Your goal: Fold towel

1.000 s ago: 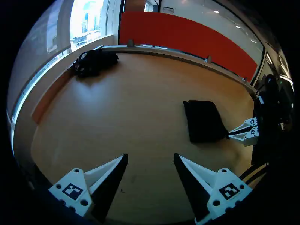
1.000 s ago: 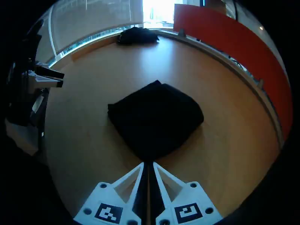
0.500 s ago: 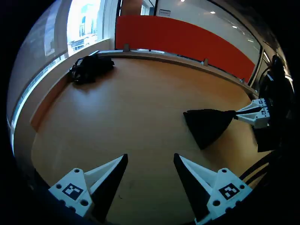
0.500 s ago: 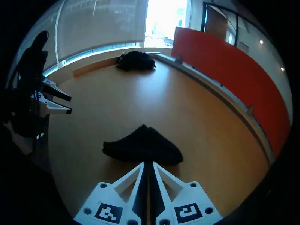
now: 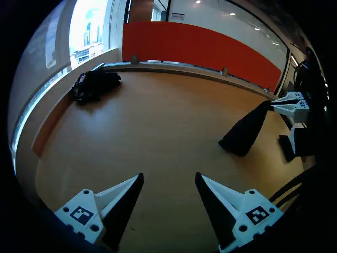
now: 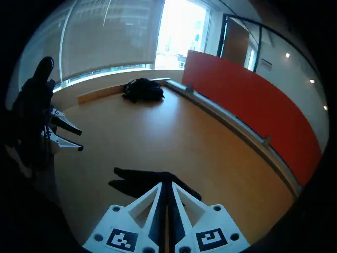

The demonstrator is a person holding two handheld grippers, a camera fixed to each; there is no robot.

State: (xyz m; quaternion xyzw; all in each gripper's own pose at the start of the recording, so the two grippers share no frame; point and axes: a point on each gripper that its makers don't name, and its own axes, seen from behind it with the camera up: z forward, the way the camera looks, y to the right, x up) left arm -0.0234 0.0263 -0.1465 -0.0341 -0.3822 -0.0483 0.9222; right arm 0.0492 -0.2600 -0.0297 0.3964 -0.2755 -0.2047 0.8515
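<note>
The right gripper [image 6: 167, 184] is pinching a corner of the black towel [image 5: 246, 130], which is hanging below its fingers, lower end seemingly brushing the worktop [image 5: 160, 118], probably to let it drape open. The left gripper [image 5: 168, 176] is hovering with fingers spread and empty.

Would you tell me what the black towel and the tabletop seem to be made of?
The towel looks like soft matte black cloth: it hangs limp from the right gripper. The tabletop looks like smooth wood or laminate, slightly glossy: it reflects soft window glare.
</note>
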